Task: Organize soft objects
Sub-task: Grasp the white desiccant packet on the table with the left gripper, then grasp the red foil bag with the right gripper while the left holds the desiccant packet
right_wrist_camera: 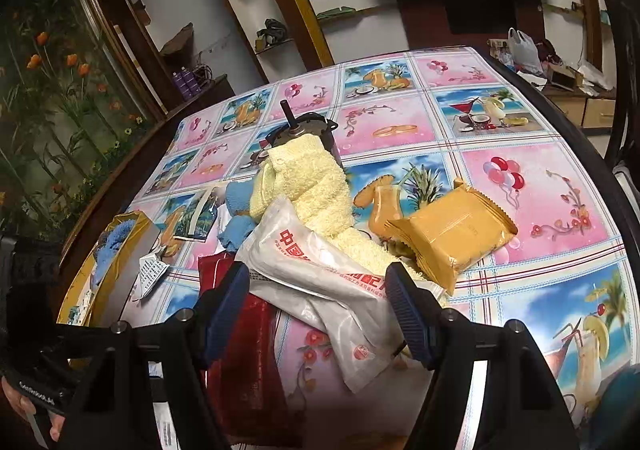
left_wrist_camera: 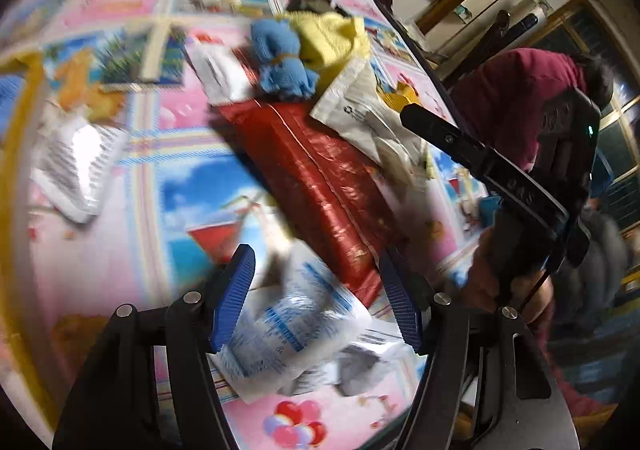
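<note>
So the desk (right_wrist_camera: 520, 121) has that loud pink cloth with cocktail and balloon squares, and the soft stuff is heaped around a long red foil pack (left_wrist_camera: 320, 185) that I'll use as the anchor. At its far end sits a blue knitted toy (left_wrist_camera: 282, 57), touching a yellow towel (right_wrist_camera: 308, 185) just behind it. A white plastic pouch (right_wrist_camera: 320, 274) with red lettering lies across the red pack, leaning on the towel. Off to the pouch's right there's an orange snack packet (right_wrist_camera: 452, 234), its near end tucked beside the towel. Well to the left of the red pack, a yellow box (right_wrist_camera: 116, 250) with something blue inside.

Left gripper (left_wrist_camera: 316, 302) is apart, with a blurry white-and-blue bag (left_wrist_camera: 288, 334) between the pads, can't tell if it touches them. Right gripper (right_wrist_camera: 316, 314) is apart too, straddling the white pouch, pads not pressing it.
</note>
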A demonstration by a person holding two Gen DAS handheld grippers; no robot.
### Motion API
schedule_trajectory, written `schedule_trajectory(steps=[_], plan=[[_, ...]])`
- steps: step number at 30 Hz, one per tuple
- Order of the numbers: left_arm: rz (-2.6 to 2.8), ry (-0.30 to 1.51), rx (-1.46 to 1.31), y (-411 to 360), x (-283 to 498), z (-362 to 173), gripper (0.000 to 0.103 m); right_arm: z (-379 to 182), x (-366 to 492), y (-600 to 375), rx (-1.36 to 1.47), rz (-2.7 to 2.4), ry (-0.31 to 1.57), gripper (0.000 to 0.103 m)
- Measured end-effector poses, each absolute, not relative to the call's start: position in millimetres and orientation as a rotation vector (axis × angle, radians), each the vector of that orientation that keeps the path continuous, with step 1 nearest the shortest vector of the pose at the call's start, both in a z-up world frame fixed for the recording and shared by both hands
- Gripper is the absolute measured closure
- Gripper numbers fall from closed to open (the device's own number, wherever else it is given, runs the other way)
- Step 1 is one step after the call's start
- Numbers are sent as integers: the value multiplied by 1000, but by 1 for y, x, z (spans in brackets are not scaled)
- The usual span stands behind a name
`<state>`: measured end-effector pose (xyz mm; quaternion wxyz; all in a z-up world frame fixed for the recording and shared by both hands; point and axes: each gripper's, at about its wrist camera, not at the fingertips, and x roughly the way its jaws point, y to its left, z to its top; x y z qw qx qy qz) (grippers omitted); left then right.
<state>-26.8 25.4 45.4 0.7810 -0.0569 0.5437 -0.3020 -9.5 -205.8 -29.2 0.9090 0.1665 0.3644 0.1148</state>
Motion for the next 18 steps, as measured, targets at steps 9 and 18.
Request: schedule_trajectory(steps=[9, 18], plan=[[-589, 1015, 118, 38, -72, 49, 39, -31, -10, -208, 353, 211, 754, 32], [-716, 1047, 322, -9, -60, 23, 39, -37, -7, -215, 364, 166, 765, 32]])
